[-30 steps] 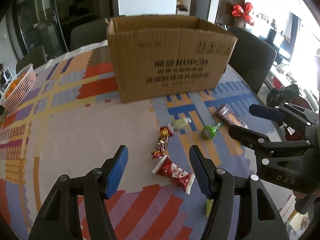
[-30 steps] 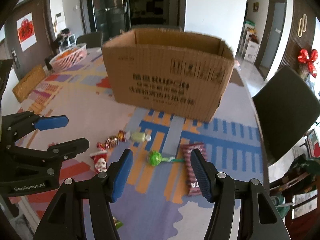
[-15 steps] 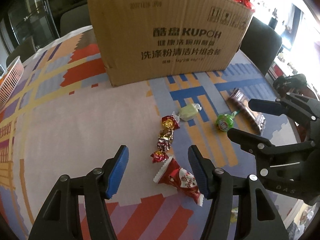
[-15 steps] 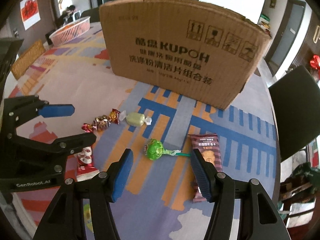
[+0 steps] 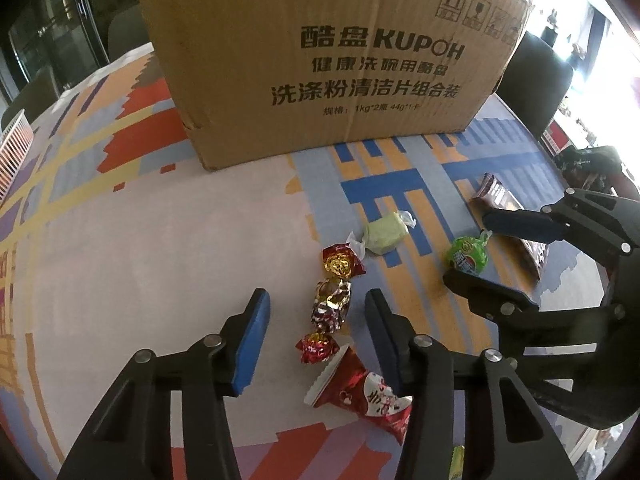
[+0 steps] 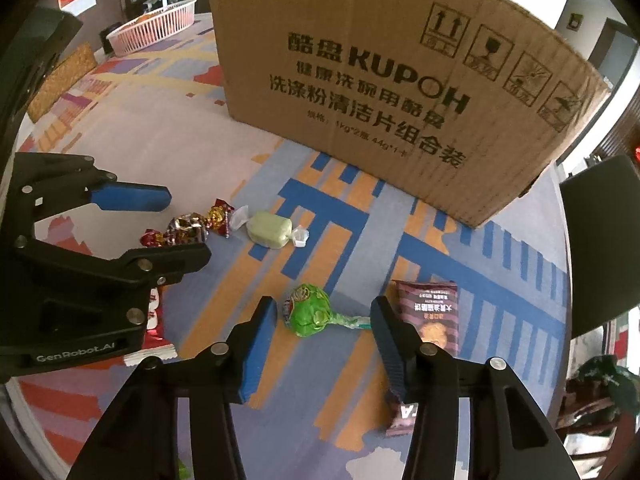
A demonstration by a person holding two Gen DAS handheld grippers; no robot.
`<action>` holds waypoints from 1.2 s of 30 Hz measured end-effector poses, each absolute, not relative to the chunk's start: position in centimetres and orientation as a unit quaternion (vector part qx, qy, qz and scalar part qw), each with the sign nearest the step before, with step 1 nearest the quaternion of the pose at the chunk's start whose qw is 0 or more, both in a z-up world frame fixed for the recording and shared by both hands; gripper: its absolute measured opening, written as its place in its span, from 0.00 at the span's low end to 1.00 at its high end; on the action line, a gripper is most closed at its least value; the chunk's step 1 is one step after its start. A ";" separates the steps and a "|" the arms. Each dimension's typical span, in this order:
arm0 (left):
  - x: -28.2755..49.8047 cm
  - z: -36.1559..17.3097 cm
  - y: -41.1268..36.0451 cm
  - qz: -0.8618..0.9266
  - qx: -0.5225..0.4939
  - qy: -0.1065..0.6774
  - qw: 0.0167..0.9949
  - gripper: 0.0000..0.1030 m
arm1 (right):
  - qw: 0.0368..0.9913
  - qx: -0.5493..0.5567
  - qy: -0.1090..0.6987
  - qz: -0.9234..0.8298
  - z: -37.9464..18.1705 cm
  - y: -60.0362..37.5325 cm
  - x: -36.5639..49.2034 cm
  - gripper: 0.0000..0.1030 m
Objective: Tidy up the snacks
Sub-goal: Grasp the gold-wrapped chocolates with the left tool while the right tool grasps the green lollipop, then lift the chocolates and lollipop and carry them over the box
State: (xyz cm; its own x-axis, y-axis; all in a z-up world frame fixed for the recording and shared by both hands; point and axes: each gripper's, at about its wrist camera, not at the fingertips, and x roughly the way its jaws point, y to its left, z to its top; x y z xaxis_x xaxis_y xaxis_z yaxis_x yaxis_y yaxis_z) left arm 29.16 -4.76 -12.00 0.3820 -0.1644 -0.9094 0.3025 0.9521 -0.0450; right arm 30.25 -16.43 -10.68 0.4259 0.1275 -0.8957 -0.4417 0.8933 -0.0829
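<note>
Snacks lie on the patterned tablecloth in front of a cardboard box [image 5: 320,52]. My left gripper [image 5: 316,308] is open, low over a red-and-gold foil candy [image 5: 332,300], which lies between its jaws. A red-and-white packet [image 5: 360,396] lies just below it. My right gripper [image 6: 324,316] is open around a green lollipop [image 6: 306,314]. A pale green candy [image 6: 269,230] and a brown biscuit packet [image 6: 430,320] lie nearby. The box [image 6: 400,72] also shows in the right wrist view.
A pink basket [image 6: 154,26] stands far left on the table. A dark chair [image 6: 600,240] is at the right edge. The box wall blocks the far side. A green wrapper [image 5: 458,462] lies at the near table edge.
Both grippers have moved forward and down toward the snacks. The foil candy now lies between the left jaws and the lollipop between the right jaws. Both stay open.
</note>
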 end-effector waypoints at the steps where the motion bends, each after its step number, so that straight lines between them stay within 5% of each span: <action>1: 29.2 -12.0 -4.9 -0.140 0.066 0.537 0.829 0.45 | 0.830 -0.156 0.508 0.171 -10.8 -16.4 30.4 0.47; 9: 29.3 -12.0 -5.1 -0.139 0.065 0.538 0.829 0.19 | 0.830 -0.153 0.506 0.177 -11.2 -16.2 30.7 0.42; 22: 28.3 -10.1 -4.5 -0.131 0.044 0.520 0.843 0.19 | 0.845 -0.126 0.491 0.168 -9.8 -16.9 29.9 0.38; 24: 28.0 -9.5 -4.5 -0.132 0.041 0.515 0.846 0.19 | 0.850 -0.120 0.485 0.168 -9.2 -17.1 29.6 0.26; 36: 26.8 -6.5 -4.6 -0.133 0.039 0.486 0.863 0.19 | 0.862 -0.093 0.472 0.161 -7.7 -18.0 29.1 0.25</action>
State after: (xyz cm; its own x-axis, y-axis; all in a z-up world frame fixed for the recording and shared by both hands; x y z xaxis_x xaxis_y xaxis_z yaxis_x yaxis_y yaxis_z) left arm 26.80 -4.63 -6.54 0.4929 -0.1916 -0.8487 0.2676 0.9616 -0.0617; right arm 29.11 -18.01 -7.65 0.5022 0.1902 -0.8436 -0.3662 0.9305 -0.0083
